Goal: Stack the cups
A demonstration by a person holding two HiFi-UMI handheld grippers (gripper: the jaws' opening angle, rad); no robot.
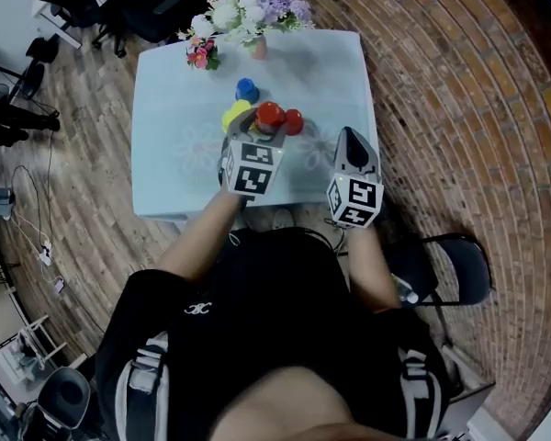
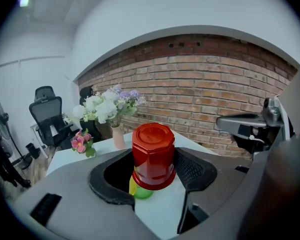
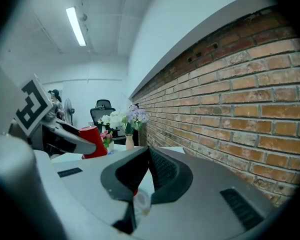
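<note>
My left gripper (image 1: 257,134) (image 2: 153,170) is shut on a red cup (image 2: 153,155) (image 1: 270,114), which is upside down and held just above the table. Part of a yellow cup (image 1: 235,116) and a green cup (image 2: 142,192) show below and behind it. A second red cup (image 1: 294,120) stands to the right and a blue cup (image 1: 247,90) farther back. My right gripper (image 1: 351,139) (image 3: 149,153) is shut and holds nothing, near the table's front right. In the right gripper view the held red cup (image 3: 93,141) shows at the left.
The table (image 1: 170,154) has a pale blue cloth. A vase of white and purple flowers (image 1: 257,12) and a small pink bunch (image 1: 200,55) stand at its far edge. A brick wall (image 2: 215,89) is at the right, office chairs (image 2: 46,115) at the left.
</note>
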